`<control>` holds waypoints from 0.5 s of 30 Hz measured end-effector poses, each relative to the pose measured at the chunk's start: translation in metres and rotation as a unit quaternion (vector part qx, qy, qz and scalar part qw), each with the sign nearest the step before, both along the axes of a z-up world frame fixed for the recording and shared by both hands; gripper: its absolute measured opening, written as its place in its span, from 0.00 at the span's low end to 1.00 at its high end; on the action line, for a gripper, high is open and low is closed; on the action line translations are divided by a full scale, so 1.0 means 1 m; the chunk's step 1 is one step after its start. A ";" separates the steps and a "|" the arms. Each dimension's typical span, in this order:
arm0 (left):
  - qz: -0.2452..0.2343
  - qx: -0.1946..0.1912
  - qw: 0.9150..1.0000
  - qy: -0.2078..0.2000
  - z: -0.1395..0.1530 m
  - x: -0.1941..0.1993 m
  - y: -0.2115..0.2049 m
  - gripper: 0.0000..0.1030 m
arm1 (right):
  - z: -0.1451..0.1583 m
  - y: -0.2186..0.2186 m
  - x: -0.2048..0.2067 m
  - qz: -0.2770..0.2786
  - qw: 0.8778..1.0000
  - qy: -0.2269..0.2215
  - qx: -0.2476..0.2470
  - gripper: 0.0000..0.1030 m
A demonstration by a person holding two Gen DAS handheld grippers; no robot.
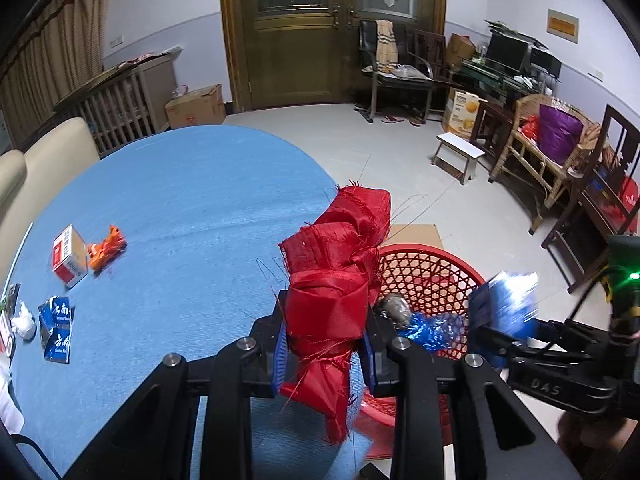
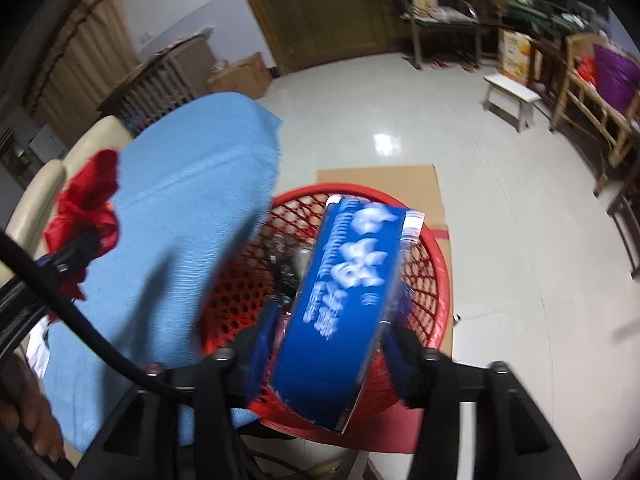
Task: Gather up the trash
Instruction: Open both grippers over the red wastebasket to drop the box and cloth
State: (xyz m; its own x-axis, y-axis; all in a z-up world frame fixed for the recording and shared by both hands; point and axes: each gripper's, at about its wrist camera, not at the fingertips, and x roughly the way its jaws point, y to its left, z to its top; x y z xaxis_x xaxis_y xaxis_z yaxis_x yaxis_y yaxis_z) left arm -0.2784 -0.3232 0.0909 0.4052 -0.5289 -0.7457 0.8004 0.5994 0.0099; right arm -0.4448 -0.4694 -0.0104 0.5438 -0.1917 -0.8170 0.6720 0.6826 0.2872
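While the left tool [image 1: 325, 354] pinches a frayed wad of red fabric [image 1: 336, 280] between its blue pads, the wad stands up above the near edge of the blue-covered desk [image 1: 188, 200], just beside the red mesh basket [image 1: 436, 276]. The right tool [image 2: 328, 344] grips a blue carton with white lettering [image 2: 344, 304], holding it tilted directly over the basket's open mouth; the carton is blurred, so its print cannot be read. Inside the basket, the left wrist view shows a crumpled blue wrapper [image 1: 434, 330] and a grey lump [image 1: 394, 310] against its wall. The basket sits on a flat sheet of cardboard [image 2: 380, 178] on the tiled floor, touching the desk's edge. Further back on the desk lie a small red-and-white box [image 1: 69, 255] with an orange wrapper [image 1: 106, 247] touching it, a flattened blue packet [image 1: 56, 328] and a white crumpled paper [image 1: 23, 322] near the left rim.
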 end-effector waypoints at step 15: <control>-0.079 0.023 0.996 0.040 -0.018 -0.030 -0.045 0.30 | 0.017 -0.034 -0.036 -0.070 0.996 -0.048 -0.001 0.73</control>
State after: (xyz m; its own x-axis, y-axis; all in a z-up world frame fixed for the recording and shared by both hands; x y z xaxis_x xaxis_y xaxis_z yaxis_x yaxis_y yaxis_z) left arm -0.3080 -0.3683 0.0731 0.2585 -0.5453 -0.7974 0.8837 0.4668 -0.0328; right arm -0.4805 -0.5037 0.0069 0.5879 -0.2720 -0.7618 0.7298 0.5846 0.3544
